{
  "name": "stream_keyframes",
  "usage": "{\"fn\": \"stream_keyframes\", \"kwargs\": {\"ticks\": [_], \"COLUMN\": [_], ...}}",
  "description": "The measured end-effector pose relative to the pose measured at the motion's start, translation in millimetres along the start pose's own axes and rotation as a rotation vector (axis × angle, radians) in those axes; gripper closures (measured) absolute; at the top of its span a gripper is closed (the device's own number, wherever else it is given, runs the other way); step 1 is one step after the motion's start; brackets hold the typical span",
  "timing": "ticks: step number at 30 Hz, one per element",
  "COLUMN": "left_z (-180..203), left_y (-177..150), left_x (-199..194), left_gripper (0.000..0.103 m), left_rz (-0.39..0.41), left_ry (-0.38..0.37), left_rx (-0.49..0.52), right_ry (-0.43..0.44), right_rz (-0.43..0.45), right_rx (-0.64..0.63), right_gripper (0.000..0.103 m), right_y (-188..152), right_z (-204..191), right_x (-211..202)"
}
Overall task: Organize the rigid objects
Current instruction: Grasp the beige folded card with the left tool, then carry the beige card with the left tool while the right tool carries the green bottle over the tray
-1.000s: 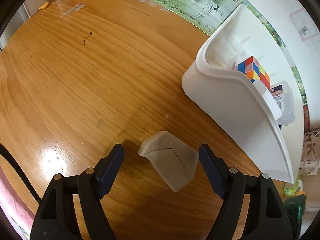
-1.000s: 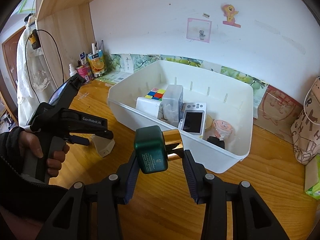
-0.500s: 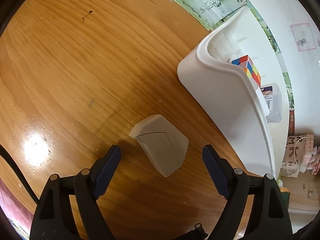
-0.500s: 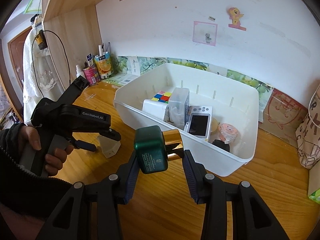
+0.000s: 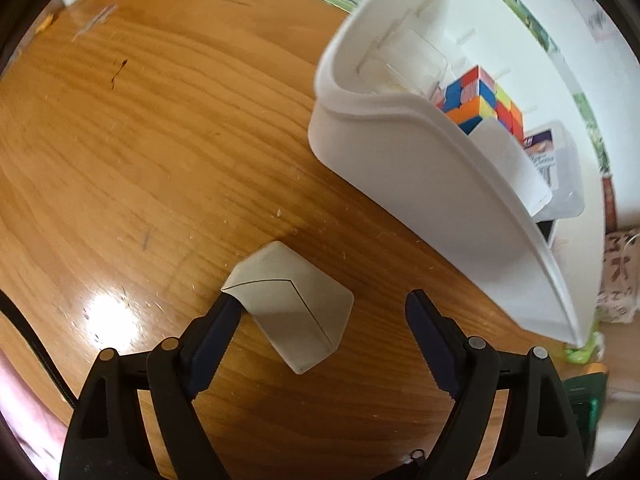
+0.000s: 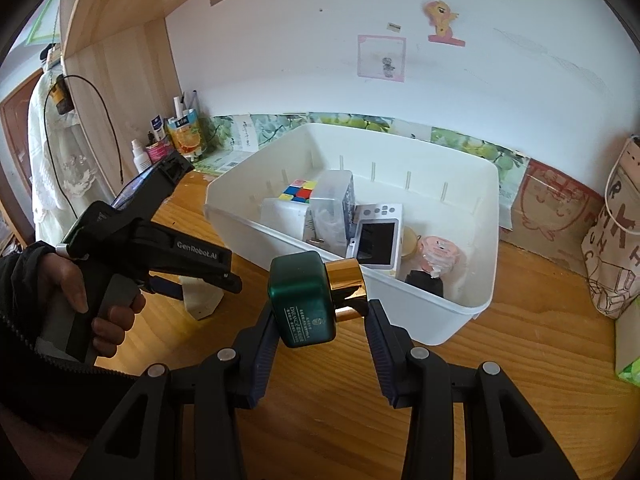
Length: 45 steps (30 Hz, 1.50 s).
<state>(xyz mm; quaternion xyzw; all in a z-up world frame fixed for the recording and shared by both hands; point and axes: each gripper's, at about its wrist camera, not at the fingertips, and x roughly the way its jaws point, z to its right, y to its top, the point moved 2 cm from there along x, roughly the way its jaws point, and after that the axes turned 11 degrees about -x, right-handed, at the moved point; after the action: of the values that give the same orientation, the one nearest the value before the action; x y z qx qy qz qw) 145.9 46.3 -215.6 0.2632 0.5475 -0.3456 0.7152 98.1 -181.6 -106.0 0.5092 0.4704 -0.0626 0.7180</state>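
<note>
Left wrist: jaws apart around grey block (image 5: pixel 290 308), white bin (image 5: pixel 440 184) beside; right jaws clamped on green bottle (image 6: pixel 304 300).

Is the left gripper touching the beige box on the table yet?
Cannot tell. In the left wrist view the left gripper straddles the beige box, jaws open; one finger overlaps its corner, but contact is not plain. The other stands clear.

Both grippers are showing black plastic frames, silver screws and dark blue ribbed pads. The left gripper (image 6: pixel 200 280) is bearing white "GenRobot.AI" lettering; a black zipped sleeve (image 6: pixel 24 344) is covering the person's wrist.
</note>
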Motion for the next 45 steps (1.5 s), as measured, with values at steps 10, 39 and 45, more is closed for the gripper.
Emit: {"fn": "stream_keyframes", "kwargs": {"ticks": [10,39,45], "left_z": [30.9,-26.9,-19.9], "left_y": [6.9,-37.0,-26.4], "left_x": [11.1,-52.1,-91.0], "left_gripper": [0.044,0.057,0.057], "left_rz": [0.044,0.119,0.182], "left_ry": [0.151,0.063,0.021], "left_rx": [0.089,0.071,0.099], "right_ry": [-0.017,-0.032,-0.044], "right_rz": [-0.001,0.093,0.119], "right_rx": [0.022,-0.081,-0.098], "right_gripper": [0.060,0.060,0.060], "right_y": [-2.0,0.1,9.2], "right_z": [3.2,-25.6,-28.0], "right_x": [-0.1,-37.9,-43.6]}}
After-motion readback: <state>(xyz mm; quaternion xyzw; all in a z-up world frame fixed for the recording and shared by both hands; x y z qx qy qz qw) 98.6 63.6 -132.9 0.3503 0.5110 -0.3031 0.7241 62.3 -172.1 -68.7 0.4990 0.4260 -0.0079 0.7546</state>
